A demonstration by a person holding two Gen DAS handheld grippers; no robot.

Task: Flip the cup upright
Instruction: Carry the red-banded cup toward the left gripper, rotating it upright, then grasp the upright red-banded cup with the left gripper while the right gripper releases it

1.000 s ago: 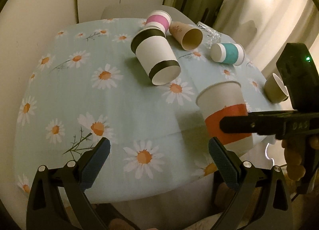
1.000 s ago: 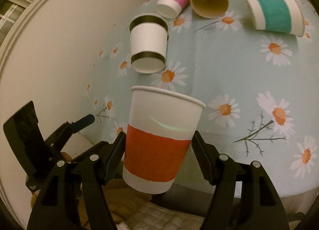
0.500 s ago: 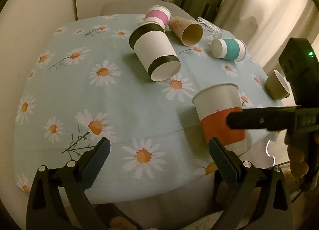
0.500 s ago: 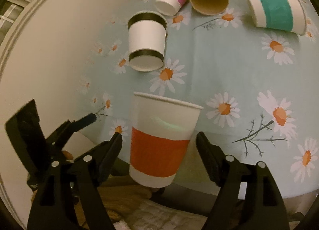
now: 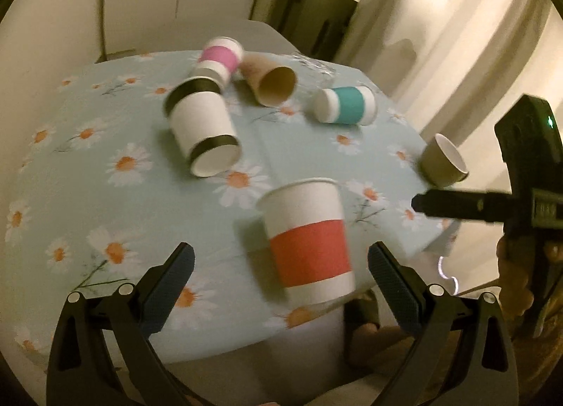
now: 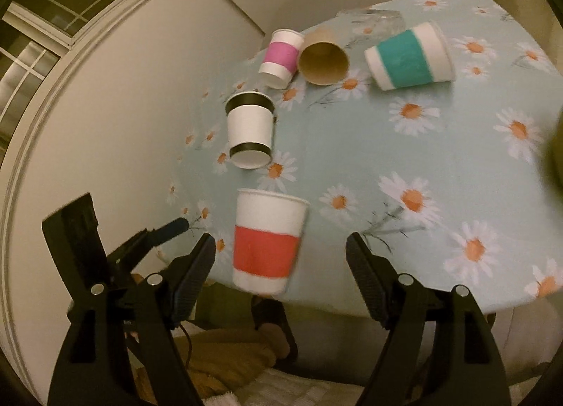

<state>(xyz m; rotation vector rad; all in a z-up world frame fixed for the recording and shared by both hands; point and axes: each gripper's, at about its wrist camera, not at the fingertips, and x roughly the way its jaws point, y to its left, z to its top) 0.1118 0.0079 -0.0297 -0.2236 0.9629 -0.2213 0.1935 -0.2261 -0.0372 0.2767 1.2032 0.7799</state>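
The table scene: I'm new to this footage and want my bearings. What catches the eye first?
The red-banded cup stands upright at the near edge of the daisy tablecloth, between the fingers of the open right hand-held gripper, which do not touch it. Behind it, cups lie on their sides: a black-banded cup, a pink-banded cup, a brown cup and a teal-banded cup.

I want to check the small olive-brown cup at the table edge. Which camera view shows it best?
The left wrist view: the olive-brown cup appears whole, tilted, its white inside visible. The right wrist view shows only a dark blur at its right edge.
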